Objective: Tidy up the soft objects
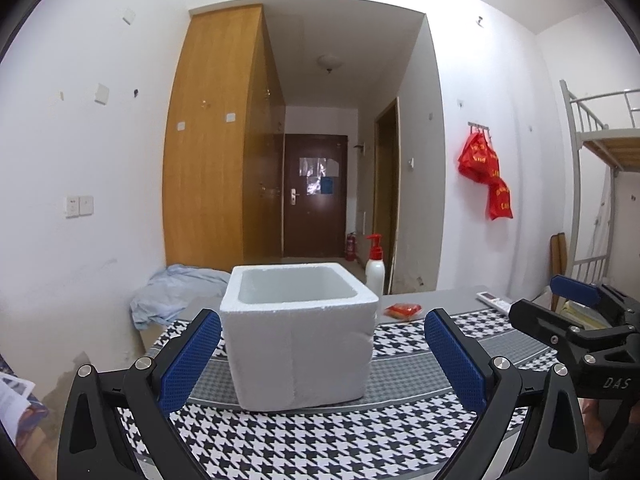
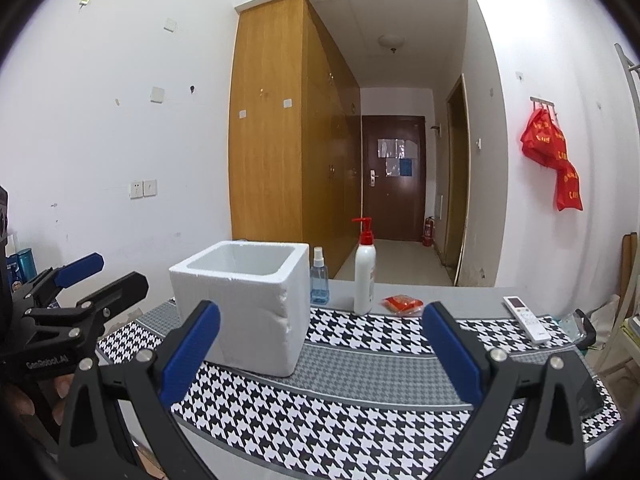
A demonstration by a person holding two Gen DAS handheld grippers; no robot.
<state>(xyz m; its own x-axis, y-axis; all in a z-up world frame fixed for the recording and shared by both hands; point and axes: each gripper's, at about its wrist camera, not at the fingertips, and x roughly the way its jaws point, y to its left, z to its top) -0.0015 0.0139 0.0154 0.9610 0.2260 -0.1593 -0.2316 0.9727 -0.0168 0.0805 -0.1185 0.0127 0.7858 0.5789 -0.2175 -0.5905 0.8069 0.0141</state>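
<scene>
A white foam box [image 1: 298, 336] stands open-topped on the houndstooth mat [image 1: 304, 444]; its inside shows nothing from this angle. My left gripper [image 1: 322, 354] is open, its blue pads either side of the box's near face, not touching. In the right wrist view the box [image 2: 244, 308] sits left of centre and my right gripper [image 2: 320, 354] is open and empty over the mat [image 2: 360, 412]. A small red packet [image 1: 403, 311] lies behind the box, also in the right wrist view [image 2: 402, 305]. A crumpled light-blue cloth [image 1: 176, 294] lies beyond the table's left end.
A white pump bottle [image 2: 365, 278] and a blue spray bottle [image 2: 319, 280] stand behind the box. A white remote [image 2: 526, 318] lies at right. My right gripper shows in the left wrist view [image 1: 560, 300], my left gripper in the right wrist view [image 2: 86, 276]. A bunk bed [image 1: 600, 152] stands far right.
</scene>
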